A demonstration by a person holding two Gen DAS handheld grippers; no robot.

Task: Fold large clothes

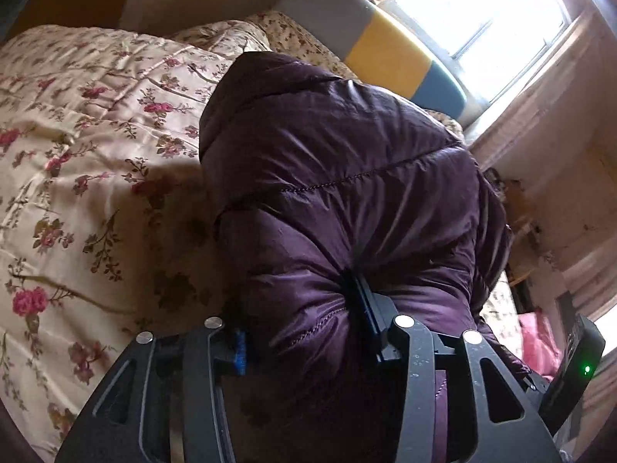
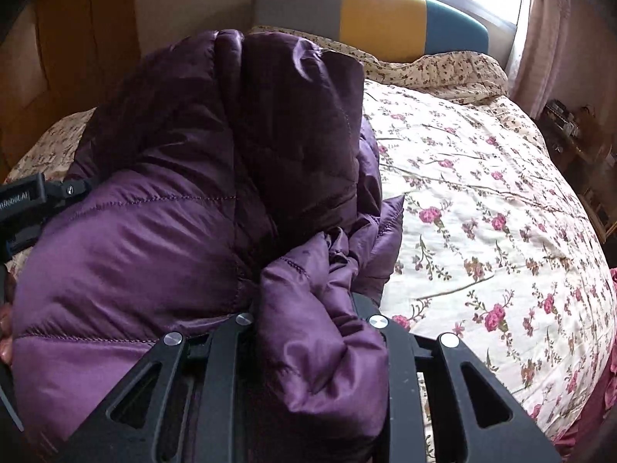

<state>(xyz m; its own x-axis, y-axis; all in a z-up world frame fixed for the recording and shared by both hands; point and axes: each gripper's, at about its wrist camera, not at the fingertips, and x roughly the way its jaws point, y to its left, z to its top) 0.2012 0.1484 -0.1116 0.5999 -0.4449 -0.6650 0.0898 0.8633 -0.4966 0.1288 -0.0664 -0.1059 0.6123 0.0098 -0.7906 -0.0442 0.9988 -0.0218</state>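
- A big puffy purple jacket (image 1: pixel 339 177) is bunched up over a bed with a flowery bedspread (image 1: pixel 77 162).
- In the left wrist view, the left hand-held gripper (image 1: pixel 304 328) has a fat roll of the jacket between its two fingers. One dark finger (image 1: pixel 364 305) digs a dent into the puffy cloth, so it is gripping the jacket.
- The jacket rises up in front of that gripper and hides much of the bed behind it.
- In the right wrist view, the right hand-held gripper (image 2: pixel 308 308) has a crumpled fold of the same jacket (image 2: pixel 173 200) stuffed between its fingers. Its fingers are close together and pinch the cloth tight.
- From that side the jacket sits on the left part of the bed. The flowery bedspread (image 2: pixel 482 212) lies bare on the right.
- The other gripper's black body pokes in at the left edge of that view, touching the jacket.
- At the head of the bed is a headboard (image 2: pixel 381 15) with grey, yellow and blue parts.
- A bright window (image 1: pixel 482 11) with a curtain is behind the headboard.
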